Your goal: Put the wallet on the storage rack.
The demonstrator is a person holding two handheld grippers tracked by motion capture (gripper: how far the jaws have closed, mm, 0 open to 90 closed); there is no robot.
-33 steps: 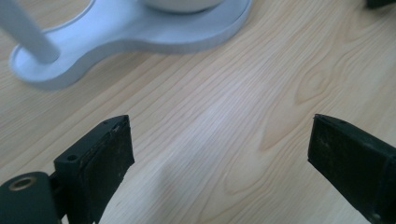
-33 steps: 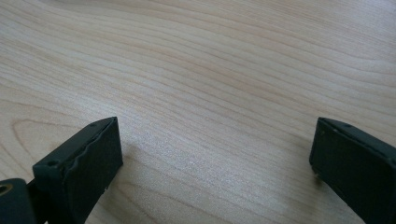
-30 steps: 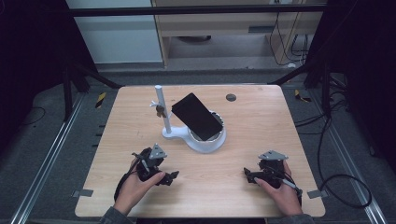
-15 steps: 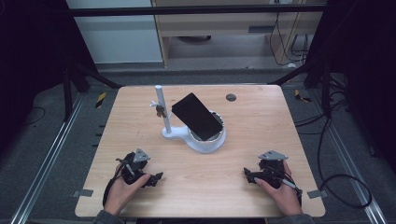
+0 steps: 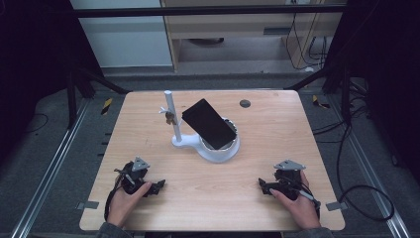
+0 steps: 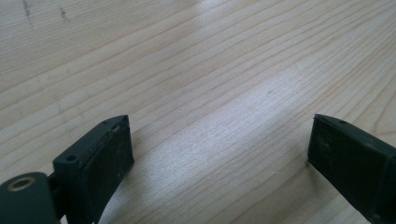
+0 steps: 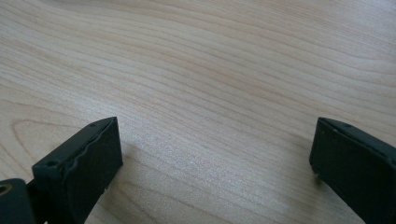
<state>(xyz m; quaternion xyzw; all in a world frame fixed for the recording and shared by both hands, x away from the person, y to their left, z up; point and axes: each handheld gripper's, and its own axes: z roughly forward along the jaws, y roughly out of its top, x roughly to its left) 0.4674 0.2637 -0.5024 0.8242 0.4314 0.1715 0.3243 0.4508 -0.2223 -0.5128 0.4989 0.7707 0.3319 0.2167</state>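
Observation:
A black phone leans tilted on a white stand with an upright white post, at the middle of the wooden table. My left gripper rests near the table's front left, held by a hand, well clear of the stand. Its jaws stand wide apart over bare wood, left gripper open and empty. My right gripper lies near the front right, also in a hand. Its jaws are spread wide over bare wood too, right gripper holding nothing.
A small dark round disc lies near the table's far edge, right of the phone. A small brownish item hangs on the post. Black frame bars and cables surround the table.
My left gripper has pulled back toward the front left of the table, away from the stand. The right gripper has stayed put.

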